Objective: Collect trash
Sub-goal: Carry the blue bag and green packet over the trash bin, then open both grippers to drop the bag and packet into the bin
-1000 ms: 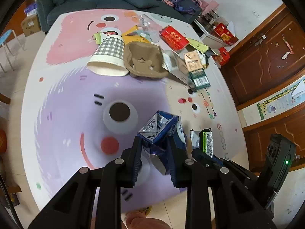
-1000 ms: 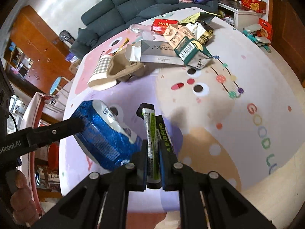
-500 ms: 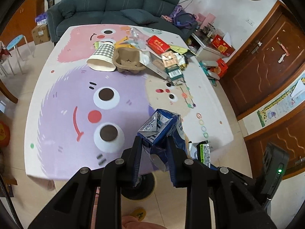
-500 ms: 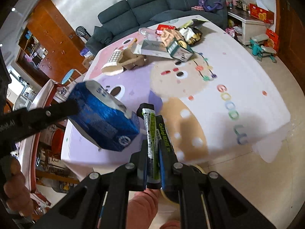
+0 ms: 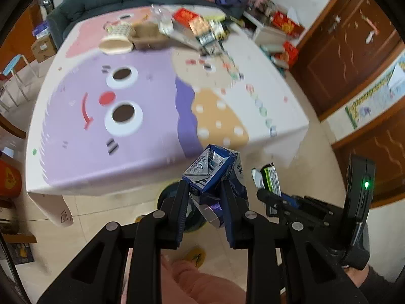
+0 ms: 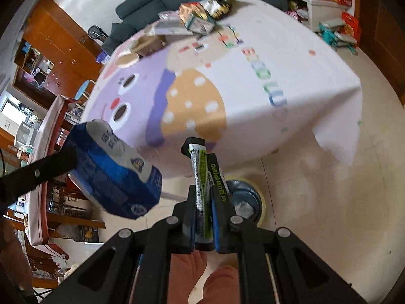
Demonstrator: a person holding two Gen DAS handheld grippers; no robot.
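My left gripper [image 5: 204, 197] has its jaws pinched on a crumpled blue carton [image 5: 215, 172], a glossy coated-paper box with a folded gable top, white and silver panels and small print too blurred for me to read; from the right wrist view the same carton [image 6: 114, 174] shows round emblems on its blue faces. My right gripper [image 6: 204, 202] has its jaws pressed flat on a thin foil wrapper [image 6: 202, 177], black and lime green with a dotted silver seam, and I can make out "Cellglant" or something close along its black edge, though the last letters are unclear. Both items hang in the air off the near edge of the bench [image 5: 76, 172], above a tiled floor [image 6: 329, 202] and a round bin [image 6: 245, 200] with a yellowish rim. The bench wears a smooth cloth with a purple cartoon face, an orange spotted patch and coloured letters reading "GOOD LU". At its far end lies more rubbish: a checked paper cup [image 5: 116, 39], a brown pulp tray [image 5: 149, 38] and red packets [image 5: 184, 15]
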